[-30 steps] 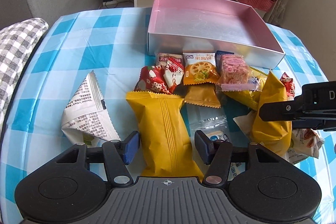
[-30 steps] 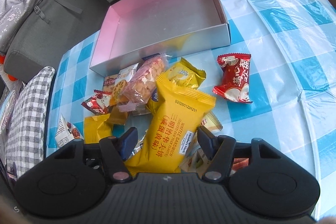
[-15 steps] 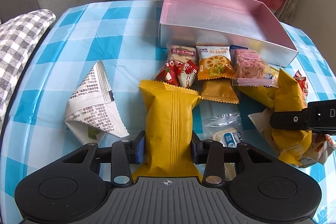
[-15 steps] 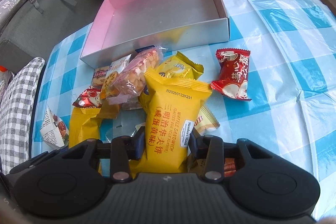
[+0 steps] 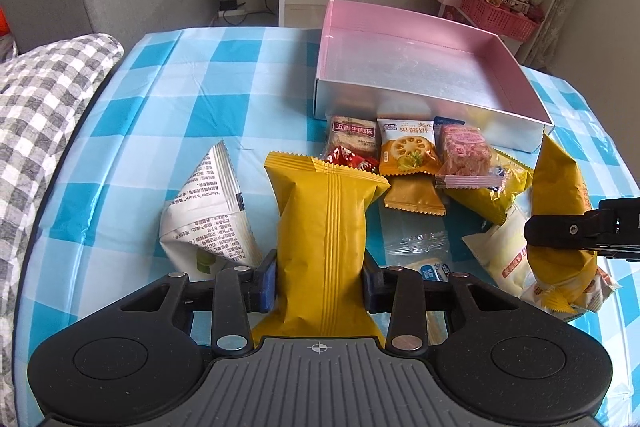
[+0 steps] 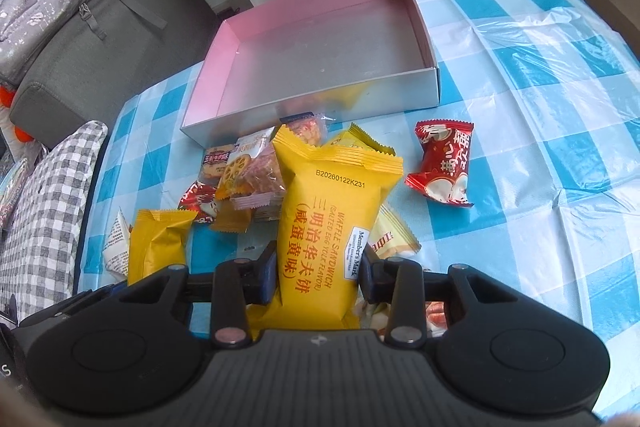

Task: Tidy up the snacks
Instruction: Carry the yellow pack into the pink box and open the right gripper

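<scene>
Yellow waffle-sandwich packet (image 6: 326, 227), frame centre, clamped in the right gripper (image 6: 318, 277); the left gripper (image 5: 320, 281) pinches a plain yellow packet (image 5: 324, 227). Lift both clear of the pile, then release over the empty pink box (image 6: 320, 39), upper centre.

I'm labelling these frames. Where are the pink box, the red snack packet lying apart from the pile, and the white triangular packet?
pink box (image 6: 320, 27), right wrist view, on its bare floor.
red snack packet (image 6: 442, 163), right wrist view, middle of the wrapper.
white triangular packet (image 5: 208, 215), left wrist view, on its printed face.
</scene>
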### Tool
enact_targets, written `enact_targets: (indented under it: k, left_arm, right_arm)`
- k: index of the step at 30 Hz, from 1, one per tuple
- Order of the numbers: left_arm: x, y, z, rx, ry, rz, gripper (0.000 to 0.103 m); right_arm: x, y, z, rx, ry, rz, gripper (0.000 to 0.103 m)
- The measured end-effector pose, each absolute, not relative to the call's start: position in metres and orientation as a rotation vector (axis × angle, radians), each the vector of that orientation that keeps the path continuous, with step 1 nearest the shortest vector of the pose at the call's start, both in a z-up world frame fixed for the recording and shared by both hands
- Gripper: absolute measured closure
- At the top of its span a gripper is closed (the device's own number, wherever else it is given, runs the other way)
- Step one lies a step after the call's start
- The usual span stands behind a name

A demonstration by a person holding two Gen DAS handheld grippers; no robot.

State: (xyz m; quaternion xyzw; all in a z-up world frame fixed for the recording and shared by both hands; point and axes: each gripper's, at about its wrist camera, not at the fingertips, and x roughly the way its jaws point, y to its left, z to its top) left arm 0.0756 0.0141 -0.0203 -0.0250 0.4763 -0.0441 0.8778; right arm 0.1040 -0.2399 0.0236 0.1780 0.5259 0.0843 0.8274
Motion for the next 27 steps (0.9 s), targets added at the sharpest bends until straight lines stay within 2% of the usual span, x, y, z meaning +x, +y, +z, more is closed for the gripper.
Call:
enact_targets:
  k: [27]
  left_arm:
    - [0.085, 0.017, 0.038, -0.12, 0.844, -0.125, 0.068]
  right_arm:
    - [0.11, -0.256, 0.061, 0.418, 0.971, 0.186, 0.068]
